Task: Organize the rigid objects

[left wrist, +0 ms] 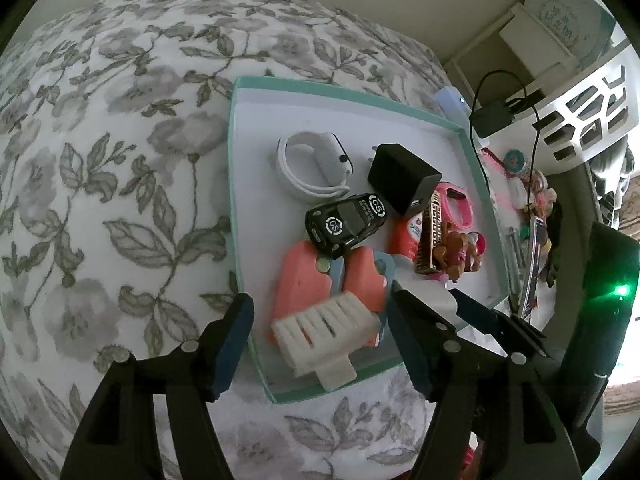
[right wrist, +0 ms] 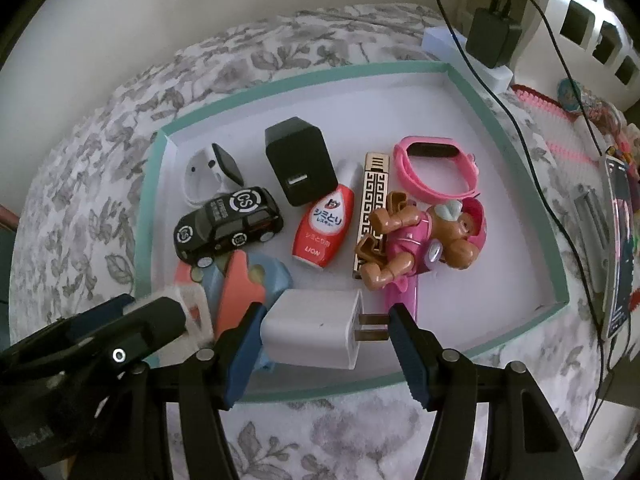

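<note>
A shallow teal-rimmed white tray (left wrist: 236, 184) (right wrist: 552, 240) on a floral cover holds a black toy car (left wrist: 346, 224) (right wrist: 228, 224), black charger cube (left wrist: 404, 178) (right wrist: 300, 160), white watch (left wrist: 312, 164), red bottle (right wrist: 324, 226), gold lighter (right wrist: 372, 208), pink band (right wrist: 436, 168), dog figure (right wrist: 424, 236) and a coral-and-blue toy (left wrist: 320, 280). My left gripper (left wrist: 320, 328) is open around a white brush (left wrist: 324, 336) at the tray's near edge. My right gripper (right wrist: 324, 332) is open, jaws either side of a white plug adapter (right wrist: 312, 330) in the tray.
Right of the tray lie a black adapter with cable (right wrist: 492, 36), a white power strip (right wrist: 452, 52), a phone (right wrist: 620, 244) and small pink clutter (left wrist: 528, 196). A white lattice basket (left wrist: 592, 108) stands at the far right. Floral cover (left wrist: 100, 180) spreads left of the tray.
</note>
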`<state>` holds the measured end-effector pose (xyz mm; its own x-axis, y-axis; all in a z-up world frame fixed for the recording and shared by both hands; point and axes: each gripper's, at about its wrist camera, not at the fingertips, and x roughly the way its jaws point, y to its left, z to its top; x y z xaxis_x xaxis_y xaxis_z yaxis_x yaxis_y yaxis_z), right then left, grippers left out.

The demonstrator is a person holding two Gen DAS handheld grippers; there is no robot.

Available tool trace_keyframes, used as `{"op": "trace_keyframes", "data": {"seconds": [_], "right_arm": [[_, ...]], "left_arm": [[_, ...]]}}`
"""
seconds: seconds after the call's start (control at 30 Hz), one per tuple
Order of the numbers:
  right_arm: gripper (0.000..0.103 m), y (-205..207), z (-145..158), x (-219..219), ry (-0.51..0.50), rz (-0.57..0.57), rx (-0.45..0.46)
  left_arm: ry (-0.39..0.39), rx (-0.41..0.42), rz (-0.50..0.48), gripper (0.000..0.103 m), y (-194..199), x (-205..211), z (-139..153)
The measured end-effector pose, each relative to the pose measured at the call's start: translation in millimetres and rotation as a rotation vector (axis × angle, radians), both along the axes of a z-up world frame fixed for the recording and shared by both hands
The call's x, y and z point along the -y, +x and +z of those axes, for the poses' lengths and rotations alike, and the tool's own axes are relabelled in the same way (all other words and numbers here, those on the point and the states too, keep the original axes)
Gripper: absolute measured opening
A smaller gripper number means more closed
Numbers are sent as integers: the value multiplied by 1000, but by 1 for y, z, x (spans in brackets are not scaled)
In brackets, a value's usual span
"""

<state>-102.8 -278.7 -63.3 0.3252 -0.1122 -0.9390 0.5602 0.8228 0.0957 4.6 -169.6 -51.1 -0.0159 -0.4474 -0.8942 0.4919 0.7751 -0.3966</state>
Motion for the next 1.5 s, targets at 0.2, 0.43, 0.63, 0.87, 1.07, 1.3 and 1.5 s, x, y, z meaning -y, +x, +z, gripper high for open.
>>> {"op": "trace_keyframes", "data": {"seconds": [0.2, 0.43, 0.63, 0.87, 1.07, 1.3, 1.5], "right_arm": [[70, -1, 2, -2, -13, -5, 18], [79, -1, 12, -13, -46, 30, 64], [96, 6, 18, -30, -99, 79, 98], [103, 4, 26, -40, -124, 87, 139], [103, -4, 35, -42, -126, 60, 182], [103, -11, 41, -41, -107, 35, 217], [103, -13, 45, -44, -113, 39, 229]], "left_arm": [[73, 126, 22, 76, -1, -19, 16], [191, 262, 131, 80, 10, -52, 24], [218, 297, 229, 103, 16, -78, 18], [235, 320, 221, 103, 6, -90, 21], [242, 374, 239, 103, -6, -98, 33], [252, 412, 259, 103, -11, -107, 42], [288, 422, 254, 103, -12, -106, 44]]}}
